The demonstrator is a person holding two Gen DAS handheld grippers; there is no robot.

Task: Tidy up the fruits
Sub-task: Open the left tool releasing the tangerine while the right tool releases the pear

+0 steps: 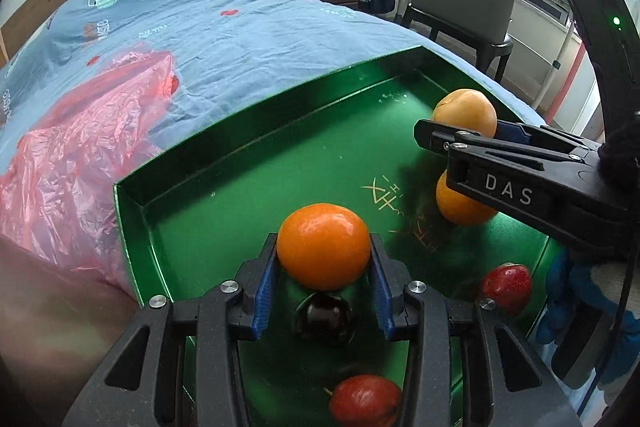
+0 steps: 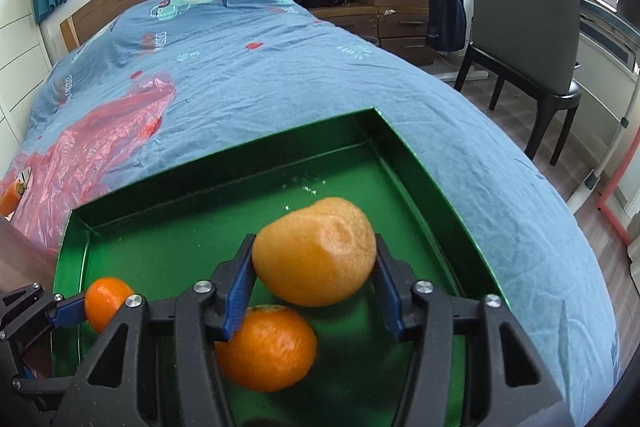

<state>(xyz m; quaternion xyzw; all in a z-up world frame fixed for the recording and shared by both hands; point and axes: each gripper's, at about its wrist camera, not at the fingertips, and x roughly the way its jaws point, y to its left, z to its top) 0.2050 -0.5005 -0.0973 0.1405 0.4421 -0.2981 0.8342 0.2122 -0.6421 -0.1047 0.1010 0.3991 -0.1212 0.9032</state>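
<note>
we hold a small orange clamped in our left gripper jaws above the green tray on the bed. our right gripper jaws are clamped on a paler orange over another orange lying in the tray, near a dark plum and two red fruits.

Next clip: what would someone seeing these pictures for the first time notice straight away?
The shiny green tray on the blue bedspread, with each gripper holding a fruit over it. The left gripper grips a smooth orange in its jaws; the right gripper holds a paler, dimpled orange. On the tray floor lie another orange, two red fruits and a dark one.
</note>
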